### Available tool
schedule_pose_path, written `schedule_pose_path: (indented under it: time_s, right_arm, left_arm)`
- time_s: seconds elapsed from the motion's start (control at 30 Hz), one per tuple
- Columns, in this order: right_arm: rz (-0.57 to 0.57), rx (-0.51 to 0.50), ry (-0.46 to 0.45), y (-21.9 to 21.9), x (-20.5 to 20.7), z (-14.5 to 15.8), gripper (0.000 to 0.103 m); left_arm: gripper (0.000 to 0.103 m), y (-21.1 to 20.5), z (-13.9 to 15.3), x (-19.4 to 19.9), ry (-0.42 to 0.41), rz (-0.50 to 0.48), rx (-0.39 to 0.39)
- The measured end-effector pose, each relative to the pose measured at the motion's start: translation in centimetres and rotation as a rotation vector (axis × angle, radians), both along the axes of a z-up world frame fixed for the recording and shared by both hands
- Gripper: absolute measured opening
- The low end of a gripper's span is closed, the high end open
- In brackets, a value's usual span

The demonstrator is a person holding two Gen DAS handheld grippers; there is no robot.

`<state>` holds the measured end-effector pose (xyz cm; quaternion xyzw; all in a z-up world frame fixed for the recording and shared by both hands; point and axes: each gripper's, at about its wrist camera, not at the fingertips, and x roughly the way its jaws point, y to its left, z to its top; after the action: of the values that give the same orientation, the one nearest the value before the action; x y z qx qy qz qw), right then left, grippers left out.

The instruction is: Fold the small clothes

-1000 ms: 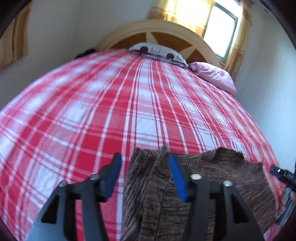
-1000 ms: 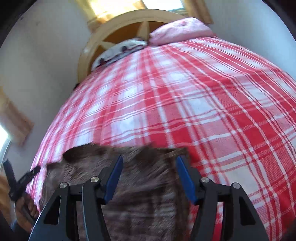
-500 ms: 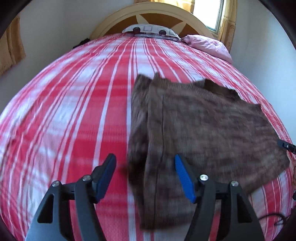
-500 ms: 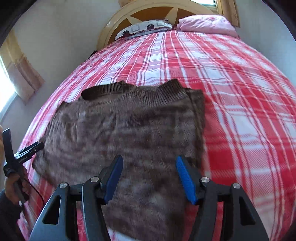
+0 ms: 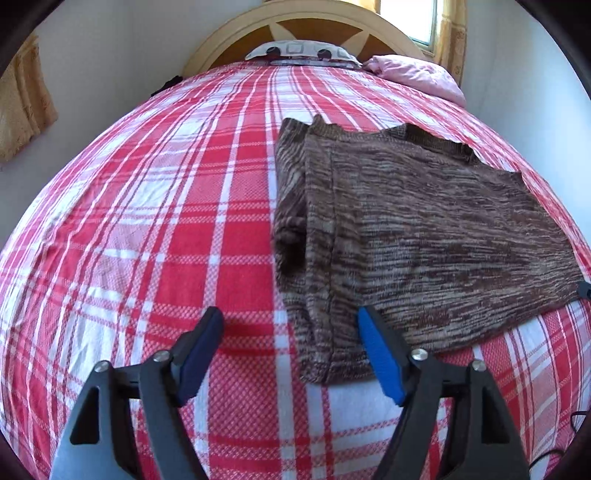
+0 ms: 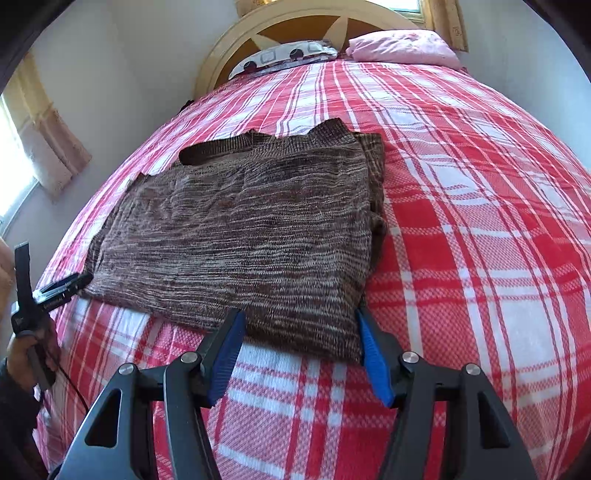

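A brown knitted sweater (image 5: 424,236) lies flat on the red plaid bed, partly folded, with one side turned in along its edge; it also shows in the right wrist view (image 6: 243,236). My left gripper (image 5: 290,328) is open and empty, hovering just short of the sweater's near corner. My right gripper (image 6: 299,332) is open and empty, its blue pads (image 6: 373,362) just short of the sweater's near hem. The other gripper (image 6: 33,291) shows at the far left of the right wrist view, held in a hand.
The red and white plaid bedspread (image 5: 147,221) covers the bed. A patterned pillow (image 5: 299,51) and a pink pillow (image 5: 417,75) lie at the wooden headboard (image 6: 295,22). Walls flank the bed, with curtains (image 6: 48,147) by the windows.
Both grippers have drawn back and up from the sweater. It now lies flat in full view ahead of the open fingers instead of under them.
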<state>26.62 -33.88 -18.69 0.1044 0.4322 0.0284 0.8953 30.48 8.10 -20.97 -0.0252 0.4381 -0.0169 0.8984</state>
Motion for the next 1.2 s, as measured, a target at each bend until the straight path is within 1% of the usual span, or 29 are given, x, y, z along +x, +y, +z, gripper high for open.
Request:
schedule_pose_path:
  time_s: [0.03, 0.1, 0.13, 0.2, 0.27, 0.3, 0.37, 0.47, 0.53, 0.6, 0.63, 0.67, 0.73, 0.8, 0.87, 0.93, 0.97, 1.0, 1.1, 1.2]
  right_arm:
    - [-0.017, 0.000, -0.012, -0.1, -0.2, 0.4, 0.061]
    - [-0.028, 0.006, -0.068, 0.1, -0.6, 1.7, 0.061]
    - [-0.021, 0.007, -0.097, 0.5, -0.5, 2.4, 0.061]
    - [0.014, 0.009, -0.115, 1.4, 0.2, 2.9, 0.061]
    - [0.059, 0.007, -0.098, 2.4, 1.3, 2.4, 0.061]
    - [0.056, -0.007, -0.065, 2.7, 1.9, 1.7, 0.061]
    - [0.027, -0.052, -0.024, 3.1, 2.1, 0.7, 0.061]
    - [-0.049, -0.143, -0.028, 2.5, 0.5, 0.6, 0.061]
    - [-0.084, -0.130, -0.078, 1.7, -1.1, 1.8, 0.061]
    - [-0.090, -0.135, -0.134, 1.8, -2.3, 3.1, 0.061]
    - [-0.074, -0.138, -0.169, 2.3, -2.7, 3.8, 0.062]
    - [-0.040, -0.131, -0.184, 2.8, -2.7, 4.2, 0.062]
    - [0.034, -0.110, -0.174, 4.0, -1.9, 4.1, 0.061]
    - [0.074, -0.059, -0.155, 4.5, -0.6, 3.3, 0.061]
    - [0.034, -0.015, -0.107, 3.7, 0.6, 2.1, 0.061]
    - [-0.035, 0.027, -0.042, 2.2, 1.2, 0.5, 0.061]
    - [-0.044, 0.036, -0.010, 1.6, 1.3, -0.3, 0.061]
    - [-0.023, 0.044, -0.016, 1.4, 1.0, -0.6, 0.061]
    - [0.030, -0.002, -0.020, 1.7, 0.2, -0.7, 0.061]
    - [0.037, -0.073, -0.031, 2.7, -0.3, 0.1, 0.062]
  left_arm:
    - [0.080, 0.1, 0.0, -0.2, -0.002, 0.001, -0.006]
    - [0.081, 0.1, -0.1, -0.4, -0.007, -0.001, -0.004]
    - [0.082, 0.0, -0.2, -0.4, -0.010, 0.000, -0.001]
    - [0.082, -0.1, -0.2, -0.4, -0.009, 0.001, 0.005]
    - [0.083, -0.1, -0.2, -0.4, -0.008, 0.004, 0.010]
    - [0.084, -0.1, -0.2, -0.5, -0.006, 0.006, 0.009]
    - [0.085, -0.1, -0.2, -0.8, -0.008, 0.009, 0.006]
    - [0.085, 0.1, -0.3, -0.9, -0.012, 0.009, -0.004]
    - [0.086, 0.1, -0.3, -0.8, -0.012, 0.009, -0.003]
    - [0.087, 0.1, -0.3, -0.8, -0.011, 0.007, -0.007]
    - [0.087, 0.2, -0.4, -0.8, -0.010, 0.007, -0.010]
    - [0.088, 0.2, -0.4, -0.7, -0.009, 0.007, -0.013]
    - [0.088, 0.2, -0.4, -0.7, -0.009, 0.006, -0.016]
    - [0.088, 0.2, -0.4, -0.7, -0.008, 0.005, -0.018]
    - [0.088, 0.1, -0.4, -0.7, -0.009, 0.005, -0.017]
    - [0.088, 0.2, -0.4, -0.7, -0.009, 0.005, -0.017]
    - [0.088, 0.2, -0.4, -0.7, -0.009, 0.005, -0.017]
    - [0.088, 0.2, -0.4, -0.7, -0.009, 0.005, -0.017]
    - [0.089, 0.1, -0.4, -0.7, -0.009, 0.006, -0.013]
    - [0.092, 0.0, -0.4, -0.9, -0.009, 0.009, -0.004]
